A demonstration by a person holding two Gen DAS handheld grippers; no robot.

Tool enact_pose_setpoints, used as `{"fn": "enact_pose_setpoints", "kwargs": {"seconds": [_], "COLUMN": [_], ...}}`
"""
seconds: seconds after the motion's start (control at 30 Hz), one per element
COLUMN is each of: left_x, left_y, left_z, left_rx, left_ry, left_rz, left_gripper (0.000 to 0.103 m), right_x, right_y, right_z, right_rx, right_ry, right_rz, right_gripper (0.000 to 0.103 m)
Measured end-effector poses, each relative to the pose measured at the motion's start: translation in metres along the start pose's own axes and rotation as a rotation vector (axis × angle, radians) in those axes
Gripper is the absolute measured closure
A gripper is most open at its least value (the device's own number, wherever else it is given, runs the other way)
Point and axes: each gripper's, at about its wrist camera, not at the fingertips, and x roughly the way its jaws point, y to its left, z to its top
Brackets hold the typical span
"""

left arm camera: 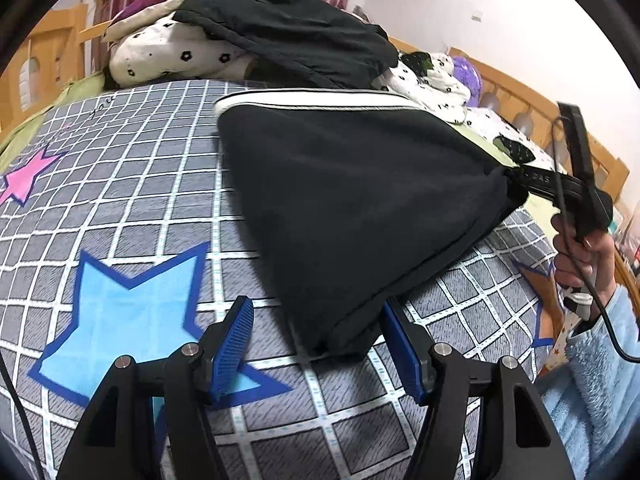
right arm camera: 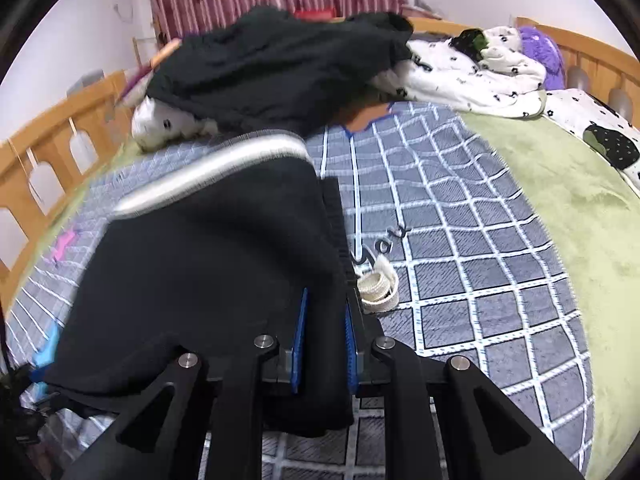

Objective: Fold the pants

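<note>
My right tool (right arm camera: 325,340), gripped in a bare hand (left arm camera: 580,256) with a fluffy blue sleeve, is clamped on the black soft-knit pants with a white side stripe (left arm camera: 352,200), lifting one corner off the grey checked bedsheet (left arm camera: 160,184). My left tool (left arm camera: 318,344) hangs spread apart just before the near fold, its ribbed blue pads (left arm camera: 236,344) bare.

1. I count two grippers: the left gripper (left arm camera: 316,344) and the right gripper (right arm camera: 326,340).
2. One pair of black pants (left arm camera: 352,200) lies ahead of my left gripper.
3. One black clothes pile (left arm camera: 288,28) sits beyond.
4. Two stars on the sheet: blue star (left arm camera: 124,316), pink star (left arm camera: 24,180).
5. One white drawstring (right arm camera: 378,286).
</note>
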Motion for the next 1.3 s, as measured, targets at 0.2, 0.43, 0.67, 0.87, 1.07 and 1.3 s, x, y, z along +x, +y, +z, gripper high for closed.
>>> {"fn": "enact_pose_setpoints", "kwargs": {"seconds": [0.2, 0.43, 0.67, 0.87, 1.07, 1.3], "left_x": [-0.009, -0.021, 0.035, 0.098, 0.13, 0.111], "left_y": [0.012, 0.033, 0.05, 0.064, 0.052, 0.055], "left_z": [0.01, 0.033, 0.084, 0.105, 0.1, 0.118], "left_rx": [-0.041, -0.076, -0.191, -0.256, -0.233, -0.287], "left_ry": [-0.003, -0.056, 0.033, 0.164, 0.166, 0.151], "left_rz": [-0.044, -0.03, -0.005, -0.079, -0.108, -0.126], "left_gripper": [0.04, 0.039, 0.039, 0.041, 0.053, 0.085], "right_x": [0.015, -0.01, 0.041, 0.089, 0.104, 0.093], "right_y": [0.009, 0.019, 0.022, -0.004, -0.022, -0.006], "right_z": [-0.007, 0.013, 0.066, 0.065, 0.055, 0.057], "right_rx": [-0.04, -0.129, -0.146, -0.103, -0.015, 0.007], "right_ry": [0.054, 0.068, 0.102, 0.202, 0.213, 0.221], "right_rz": [-0.096, -0.08, -0.047, 0.035, 0.123, 0.093], "right_gripper": [0.087, 0.05, 0.046, 0.046, 0.047, 0.072]}}
